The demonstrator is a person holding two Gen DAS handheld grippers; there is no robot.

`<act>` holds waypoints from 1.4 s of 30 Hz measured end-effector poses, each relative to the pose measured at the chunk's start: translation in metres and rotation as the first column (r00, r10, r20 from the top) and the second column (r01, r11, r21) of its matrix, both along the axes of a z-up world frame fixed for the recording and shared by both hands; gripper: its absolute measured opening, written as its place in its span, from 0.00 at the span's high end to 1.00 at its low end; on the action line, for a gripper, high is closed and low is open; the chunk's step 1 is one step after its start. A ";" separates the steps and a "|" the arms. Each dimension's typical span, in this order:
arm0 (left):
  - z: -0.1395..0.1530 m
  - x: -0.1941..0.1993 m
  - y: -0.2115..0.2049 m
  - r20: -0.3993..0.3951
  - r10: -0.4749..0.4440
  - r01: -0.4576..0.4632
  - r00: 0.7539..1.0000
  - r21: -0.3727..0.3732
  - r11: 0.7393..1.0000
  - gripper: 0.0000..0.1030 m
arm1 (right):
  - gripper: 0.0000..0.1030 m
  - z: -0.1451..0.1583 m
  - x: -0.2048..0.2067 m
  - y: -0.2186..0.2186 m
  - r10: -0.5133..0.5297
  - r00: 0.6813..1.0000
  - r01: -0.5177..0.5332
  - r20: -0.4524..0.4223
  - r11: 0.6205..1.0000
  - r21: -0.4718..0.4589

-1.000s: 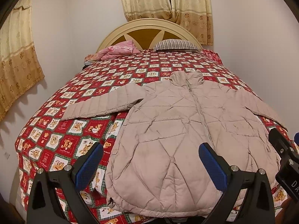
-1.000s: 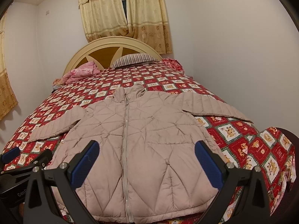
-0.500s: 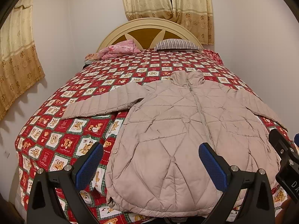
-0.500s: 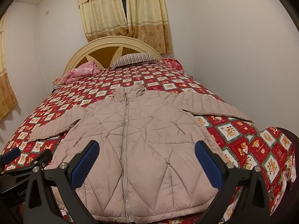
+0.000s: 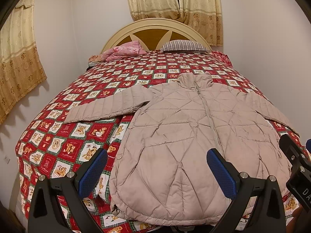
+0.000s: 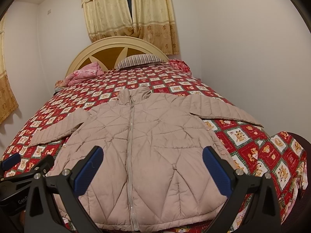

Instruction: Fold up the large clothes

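Observation:
A beige quilted puffer jacket (image 5: 186, 136) lies flat and zipped on the bed, front up, both sleeves spread out to the sides; it also shows in the right wrist view (image 6: 151, 147). My left gripper (image 5: 156, 171) is open and empty, held above the jacket's hem on its left half. My right gripper (image 6: 151, 169) is open and empty above the hem near the zipper. Each gripper shows at the edge of the other's view.
The bed has a red patterned bedspread (image 5: 64, 136) and a cream headboard (image 5: 155, 31). A pink blanket (image 5: 124, 52) and a striped pillow (image 5: 184, 45) lie at the head. Walls stand close on both sides, with curtains (image 6: 128, 11) behind.

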State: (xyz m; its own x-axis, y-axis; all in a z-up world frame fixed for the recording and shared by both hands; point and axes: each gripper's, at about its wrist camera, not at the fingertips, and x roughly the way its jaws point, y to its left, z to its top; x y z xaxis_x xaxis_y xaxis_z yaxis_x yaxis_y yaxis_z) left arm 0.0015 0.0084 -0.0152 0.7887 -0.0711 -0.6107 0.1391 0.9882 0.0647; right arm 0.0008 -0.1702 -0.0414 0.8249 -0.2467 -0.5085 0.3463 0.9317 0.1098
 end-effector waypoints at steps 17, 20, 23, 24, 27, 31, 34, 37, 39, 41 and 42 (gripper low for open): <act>-0.003 0.002 -0.006 -0.010 -0.008 0.008 1.000 0.004 1.000 0.01 | 0.00 -0.006 0.005 -0.005 -0.010 0.999 0.010 -0.038 1.000 0.004; -0.004 0.001 -0.007 -0.009 -0.012 0.012 1.000 0.007 1.000 0.01 | 0.00 -0.006 0.005 -0.005 -0.010 0.999 0.010 -0.037 1.000 0.004; -0.005 0.000 -0.007 -0.009 -0.017 0.017 1.000 0.009 1.000 0.01 | 0.00 -0.005 0.006 -0.005 -0.010 0.999 0.010 -0.038 1.000 0.006; -0.005 0.000 -0.007 -0.010 -0.017 0.017 1.000 0.008 1.000 0.01 | 0.00 -0.006 0.005 -0.006 -0.010 0.999 0.010 -0.039 1.000 0.007; -0.006 0.001 -0.006 -0.014 -0.013 0.014 1.000 0.004 1.000 0.01 | 0.00 -0.005 0.005 -0.007 -0.008 0.999 0.009 -0.041 1.000 0.008; -0.007 0.002 -0.005 -0.018 -0.011 0.011 1.000 0.002 1.000 0.01 | 0.00 -0.005 0.005 -0.007 -0.007 0.999 0.007 -0.044 1.000 0.007; -0.010 0.003 -0.006 -0.021 -0.015 0.015 1.000 0.005 1.000 0.01 | 0.00 -0.005 0.005 -0.006 -0.008 0.999 0.008 -0.046 1.000 0.007; -0.013 0.006 -0.006 -0.027 -0.019 0.019 0.999 0.002 1.000 0.01 | 0.00 -0.006 0.007 -0.006 -0.013 0.999 0.013 -0.052 1.000 0.000; -0.018 0.012 -0.006 -0.037 -0.026 0.026 0.999 -0.005 1.000 0.01 | 0.00 -0.007 0.010 -0.008 -0.020 0.998 0.020 -0.055 1.000 -0.009; -0.025 0.022 -0.005 -0.054 -0.032 0.032 0.998 -0.012 0.999 0.01 | 0.00 -0.008 0.015 -0.013 -0.039 0.997 0.038 -0.064 0.999 -0.017; -0.027 0.026 -0.005 -0.060 -0.033 0.032 0.998 -0.013 0.999 0.01 | 0.00 -0.009 0.018 -0.017 -0.047 0.996 0.046 -0.070 0.999 -0.019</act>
State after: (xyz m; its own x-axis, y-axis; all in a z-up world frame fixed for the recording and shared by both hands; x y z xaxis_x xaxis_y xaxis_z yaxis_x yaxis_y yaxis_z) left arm 0.0279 0.0035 -0.0423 0.7475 -0.1037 -0.6561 0.1743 0.9838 0.0430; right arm 0.0191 -0.1872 -0.0509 0.7748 -0.2931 -0.5602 0.3956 0.9159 0.0680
